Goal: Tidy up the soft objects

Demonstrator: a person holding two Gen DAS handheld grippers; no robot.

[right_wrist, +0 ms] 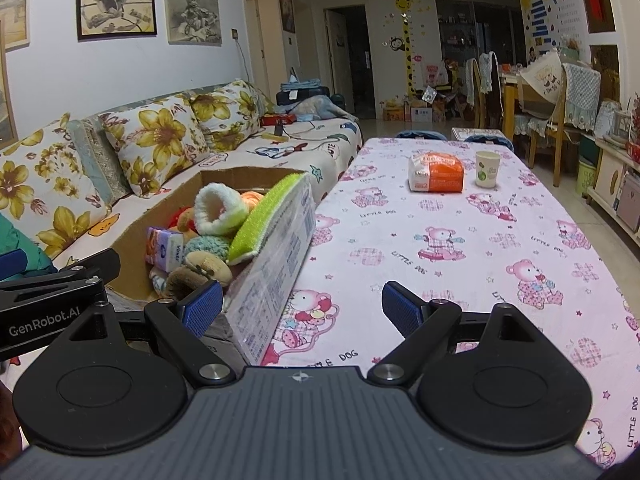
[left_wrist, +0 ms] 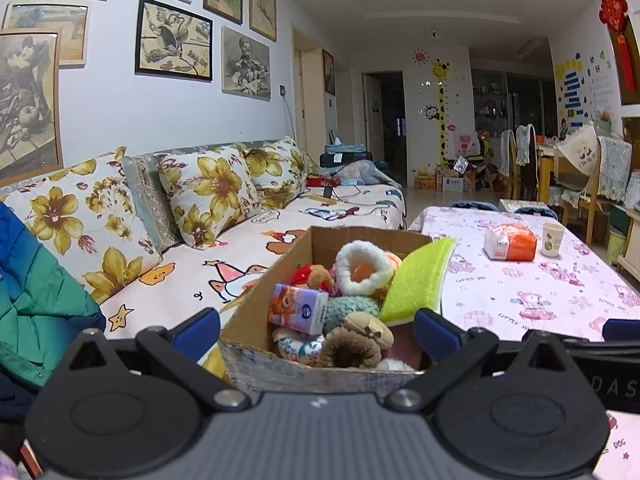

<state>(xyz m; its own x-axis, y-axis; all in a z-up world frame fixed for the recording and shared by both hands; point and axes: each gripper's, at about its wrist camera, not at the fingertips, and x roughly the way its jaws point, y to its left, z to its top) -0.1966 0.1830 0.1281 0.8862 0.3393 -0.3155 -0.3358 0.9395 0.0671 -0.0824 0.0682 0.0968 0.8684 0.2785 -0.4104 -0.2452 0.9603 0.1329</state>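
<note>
Cardboard box crammed: green sponge, fluffy slippers, tissue pack

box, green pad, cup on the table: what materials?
Box: corrugated cardboard, brown matte walls, printed film outside.
Green pad: looks like fuzzy microfibre over white foam edge.
Cup: probably paper, matte white with green print.

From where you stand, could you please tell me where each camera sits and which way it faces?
Left wrist: on the left gripper, facing down the room over the cardboard box of soft toys; its open blue pads show.
Right wrist: on the right gripper, over the pink tablecloth, box at left; open pads and the left gripper's body show.
Shared: box, green sponge, paper cup, sofa.
</note>
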